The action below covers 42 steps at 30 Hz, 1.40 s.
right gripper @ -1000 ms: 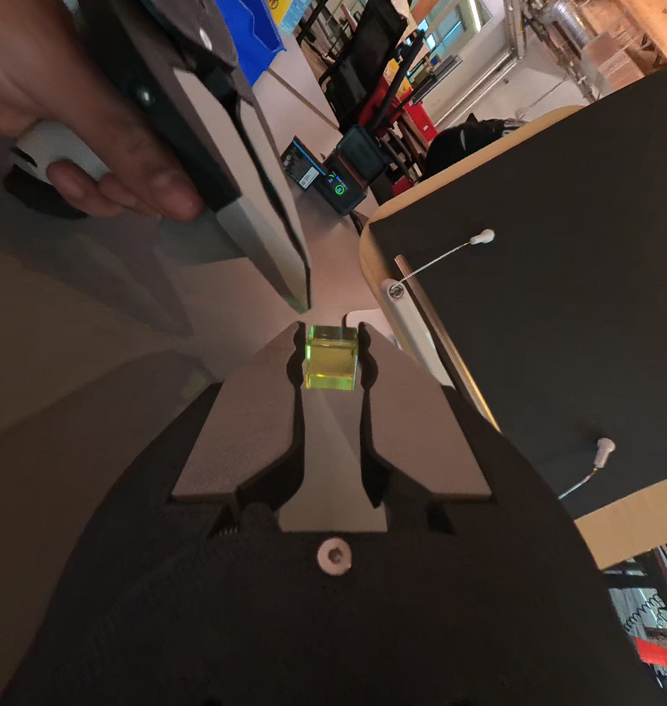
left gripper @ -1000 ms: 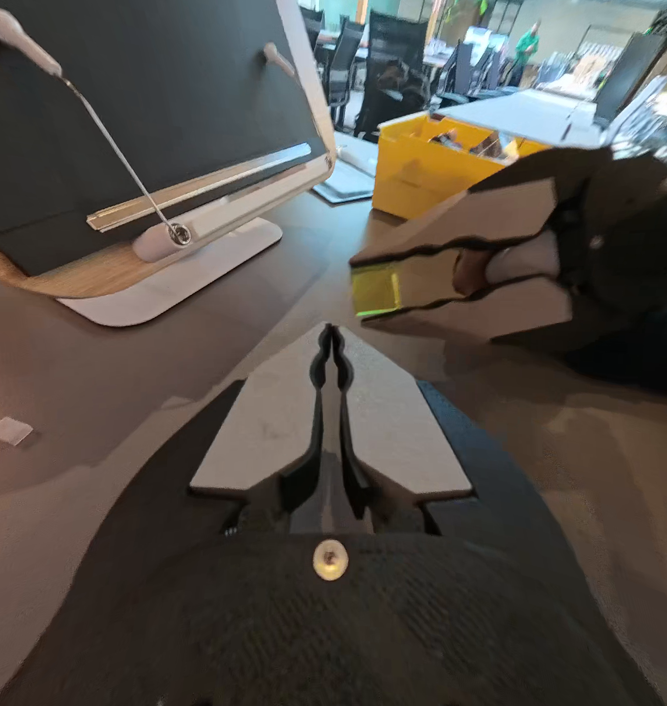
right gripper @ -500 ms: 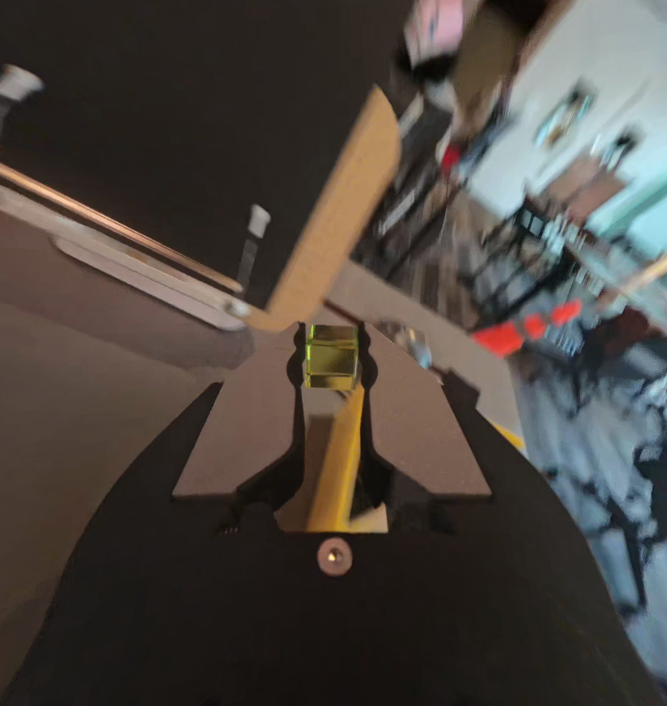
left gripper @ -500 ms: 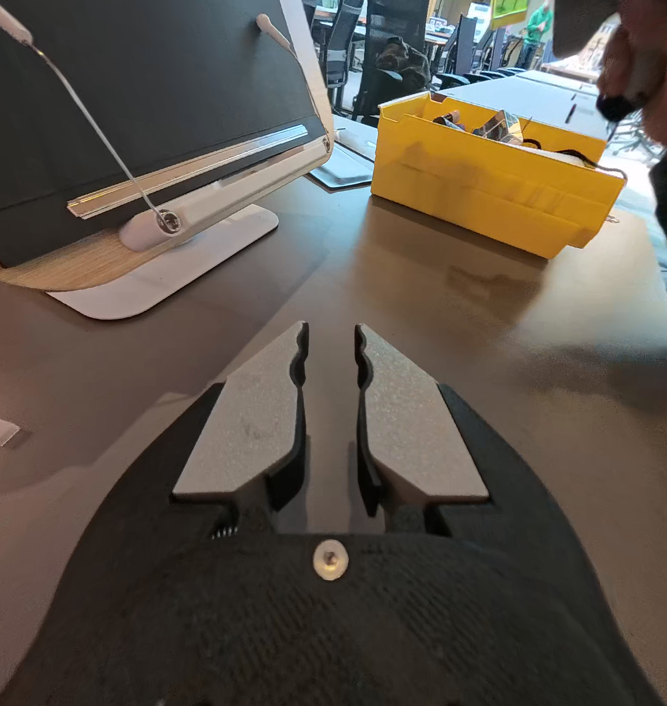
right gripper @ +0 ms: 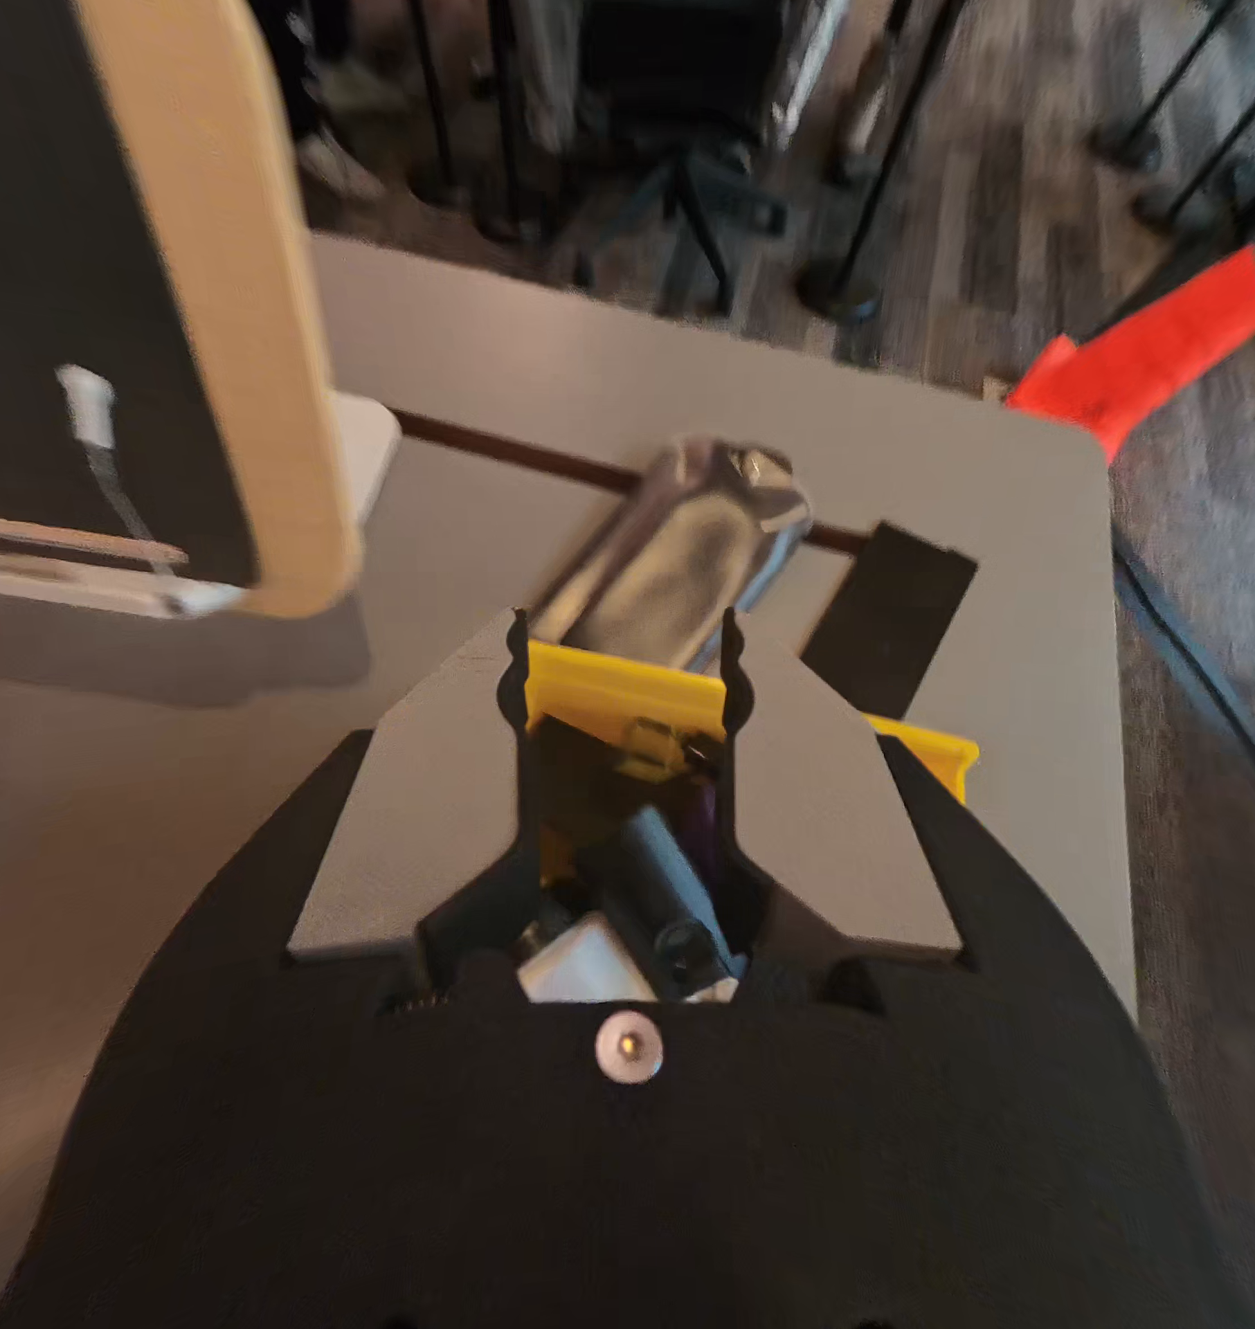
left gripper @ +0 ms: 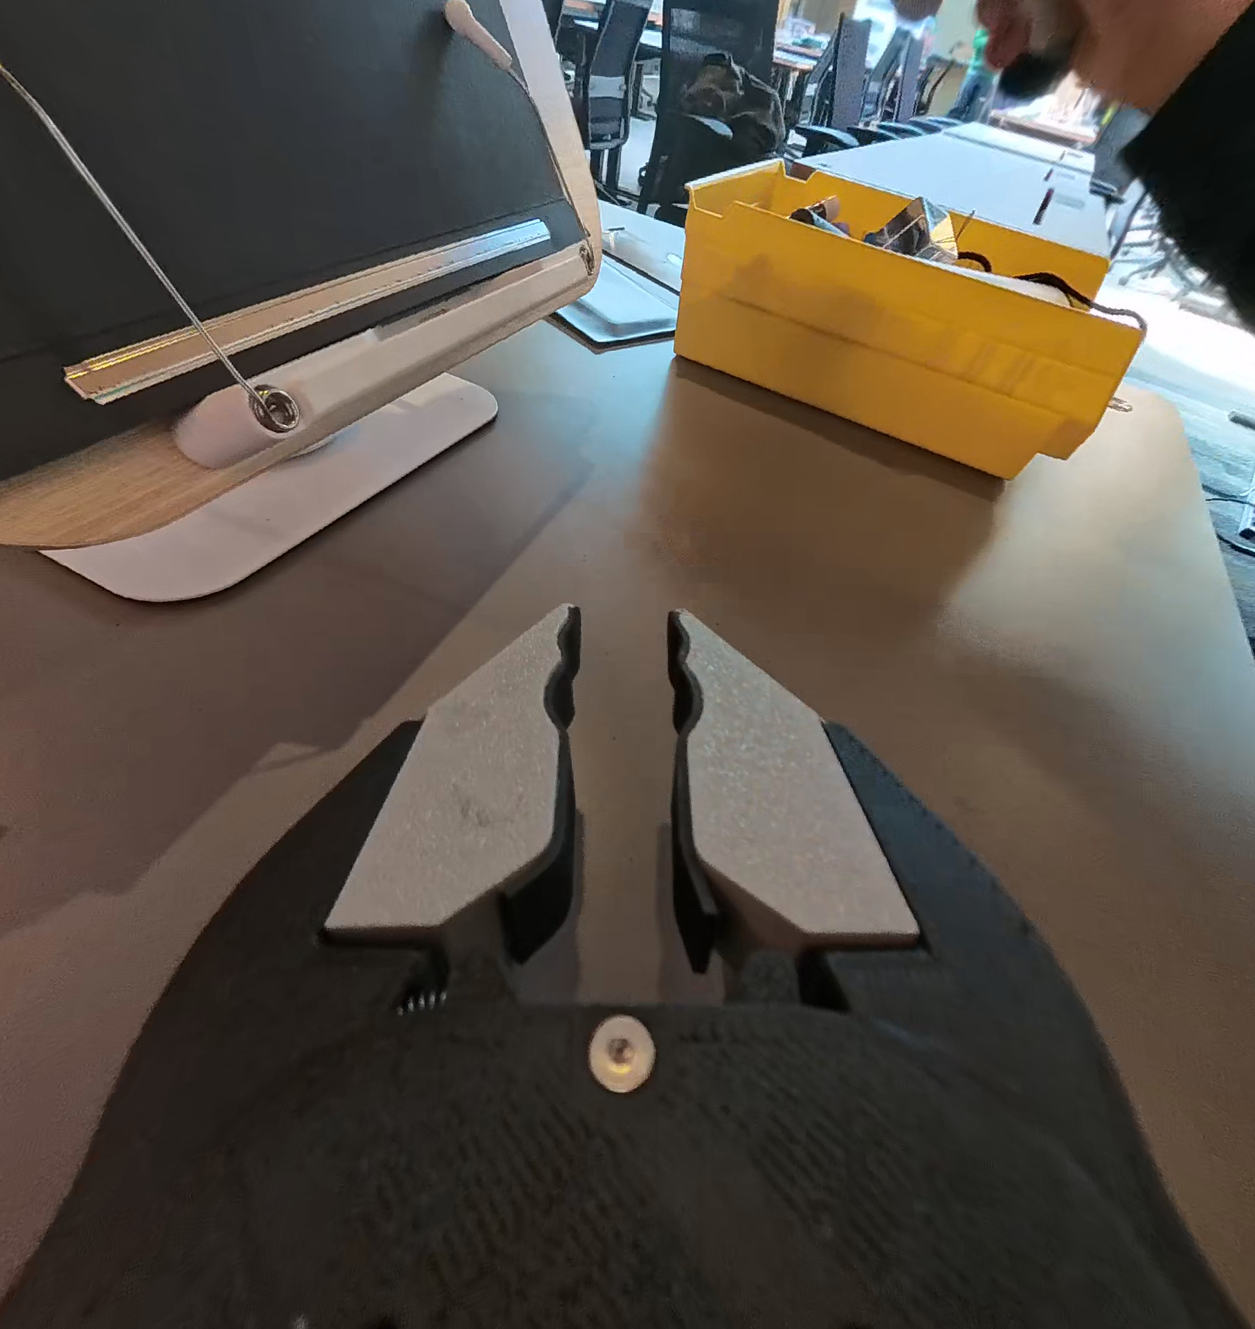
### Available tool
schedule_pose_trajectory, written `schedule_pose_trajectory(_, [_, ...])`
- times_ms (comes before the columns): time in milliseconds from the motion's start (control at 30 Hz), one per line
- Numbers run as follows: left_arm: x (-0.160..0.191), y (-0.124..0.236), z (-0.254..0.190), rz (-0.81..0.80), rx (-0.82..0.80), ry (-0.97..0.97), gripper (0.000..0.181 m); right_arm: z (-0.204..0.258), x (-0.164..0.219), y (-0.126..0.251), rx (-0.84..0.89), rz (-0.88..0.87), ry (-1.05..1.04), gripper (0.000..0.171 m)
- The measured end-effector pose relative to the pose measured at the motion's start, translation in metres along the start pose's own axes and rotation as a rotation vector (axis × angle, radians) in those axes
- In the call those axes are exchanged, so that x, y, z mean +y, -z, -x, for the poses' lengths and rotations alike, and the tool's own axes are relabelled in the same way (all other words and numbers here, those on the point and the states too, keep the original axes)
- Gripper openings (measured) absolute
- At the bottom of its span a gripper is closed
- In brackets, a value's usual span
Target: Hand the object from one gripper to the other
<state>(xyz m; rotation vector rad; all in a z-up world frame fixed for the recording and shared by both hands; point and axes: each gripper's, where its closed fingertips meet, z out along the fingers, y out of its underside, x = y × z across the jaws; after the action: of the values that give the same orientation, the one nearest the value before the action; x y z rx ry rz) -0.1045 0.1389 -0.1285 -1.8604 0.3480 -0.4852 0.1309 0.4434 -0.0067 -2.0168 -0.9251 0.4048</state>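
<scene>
My left gripper [left gripper: 623,626] is open and empty, low over the brown table [left gripper: 861,647]. My right gripper [right gripper: 623,626] is wide open and empty, held above the yellow bin [right gripper: 624,683], looking down into it. The small translucent yellow-green cube [right gripper: 653,748] shows blurred between the jaws, inside the bin near its far wall. The bin also shows in the left wrist view [left gripper: 897,345] at the far right of the table. A hand [left gripper: 1084,43] shows above it at the top right edge; the right gripper itself is hidden there.
A black board on a white and wood stand [left gripper: 250,180] fills the left side; it also shows in the right wrist view [right gripper: 200,288]. The bin holds a dark cylinder [right gripper: 664,870] and a white block [right gripper: 581,964]. A silver pouch [right gripper: 667,561] lies beyond the bin. Across from one pair of fingers to the other is roughly 40 centimeters. Measured from the fingertips, the silver pouch [right gripper: 667,561] is 20 centimeters or so from the right gripper and 45 centimeters from the left.
My right gripper swung away from the left one to above the yellow bin and opened; the cube left its jaws. My left gripper went from shut to open.
</scene>
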Motion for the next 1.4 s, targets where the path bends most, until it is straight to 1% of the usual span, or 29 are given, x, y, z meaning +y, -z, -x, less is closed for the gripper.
schedule_pose_trajectory(67, [0.001,-0.001,0.0,0.006,-0.001,-0.005,0.022,0.031,-0.028,0.023,-0.067,-0.062,0.013,0.052])
schedule_pose_trajectory(100, [0.001,-0.001,-0.001,0.01,-0.002,-0.01,0.022,0.054,-0.039,0.033,-0.124,-0.095,0.023,0.055])
schedule_pose_trajectory(167, [0.002,-0.002,-0.002,0.015,-0.004,-0.022,0.022,0.109,-0.05,0.051,-0.257,-0.16,0.053,0.064])
schedule_pose_trajectory(200, [0.002,-0.002,-0.002,0.016,-0.006,-0.027,0.022,0.139,-0.05,0.057,-0.326,-0.193,0.073,0.068])
schedule_pose_trajectory(233, [0.002,-0.002,-0.002,0.016,-0.006,-0.032,0.022,0.169,-0.045,0.061,-0.396,-0.224,0.087,0.072])
schedule_pose_trajectory(300, [0.001,-0.002,-0.003,0.013,-0.007,-0.044,0.023,0.226,-0.022,0.057,-0.522,-0.254,0.1,0.079])
schedule_pose_trajectory(333, [0.001,-0.002,-0.004,0.012,-0.009,-0.053,0.024,0.25,-0.004,0.048,-0.564,-0.244,0.102,0.079])
schedule_pose_trajectory(400, [0.001,-0.002,-0.004,0.013,-0.021,-0.08,0.026,0.287,0.038,0.017,-0.601,-0.191,0.109,0.081])
schedule_pose_trajectory(467, [0.0,-0.002,-0.006,0.016,-0.028,-0.102,0.029,0.309,0.072,-0.019,-0.573,-0.164,0.134,0.079])
schedule_pose_trajectory(567, [-0.004,-0.001,-0.012,0.005,-0.024,-0.13,0.031,0.327,0.097,-0.056,-0.533,-0.173,0.161,0.072])
schedule_pose_trajectory(633, [-0.006,0.0,-0.015,0.005,-0.029,-0.154,0.033,0.336,0.106,-0.067,-0.536,-0.124,0.196,0.072])
schedule_pose_trajectory(700, [-0.008,0.003,-0.016,0.013,-0.049,-0.194,0.035,0.337,0.117,-0.077,-0.502,-0.087,0.239,0.071])
schedule_pose_trajectory(767, [-0.015,0.008,-0.018,0.003,-0.074,-0.223,0.035,0.338,0.124,-0.078,-0.491,-0.051,0.281,0.073])
schedule_pose_trajectory(833, [-0.028,0.021,-0.029,-0.026,-0.072,-0.178,0.036,0.34,0.127,-0.074,-0.489,-0.057,0.328,0.072])
schedule_pose_trajectory(900, [-0.048,0.046,-0.059,-0.101,0.008,-0.137,0.038,0.343,0.131,-0.072,-0.493,-0.05,0.366,0.073])
schedule_pose_trajectory(967, [-0.065,0.08,-0.074,-0.156,0.01,-0.141,0.038,0.342,0.133,-0.072,-0.479,-0.05,0.382,0.073])
schedule_pose_trajectory(1067, [-0.08,0.15,-0.071,-0.17,-0.076,-0.189,0.039,0.341,0.133,-0.072,-0.465,-0.049,0.387,0.073])
schedule_pose_trajectory(1133, [-0.085,0.207,-0.051,-0.2,-0.192,-0.203,0.039,0.34,0.134,-0.071,-0.46,-0.049,0.388,0.073])
schedule_pose_trajectory(1167, [-0.082,0.236,-0.033,-0.198,-0.276,-0.211,0.038,0.339,0.133,-0.071,-0.453,-0.054,0.386,0.073])
schedule_pose_trajectory(1233, [-0.061,0.288,0.008,-0.134,-0.426,-0.2,0.037,0.336,0.132,-0.071,-0.443,-0.062,0.373,0.072])
schedule_pose_trajectory(1300, [-0.024,0.323,0.047,0.001,-0.494,-0.13,0.036,0.334,0.13,-0.07,-0.439,-0.066,0.351,0.072])
schedule_pose_trajectory(1333, [-0.001,0.333,0.063,0.088,-0.496,-0.082,0.036,0.333,0.129,-0.07,-0.438,-0.071,0.337,0.072])
schedule_pose_trajectory(1400, [0.046,0.337,0.084,0.267,-0.443,0.031,0.038,0.33,0.127,-0.069,-0.431,-0.082,0.315,0.071])
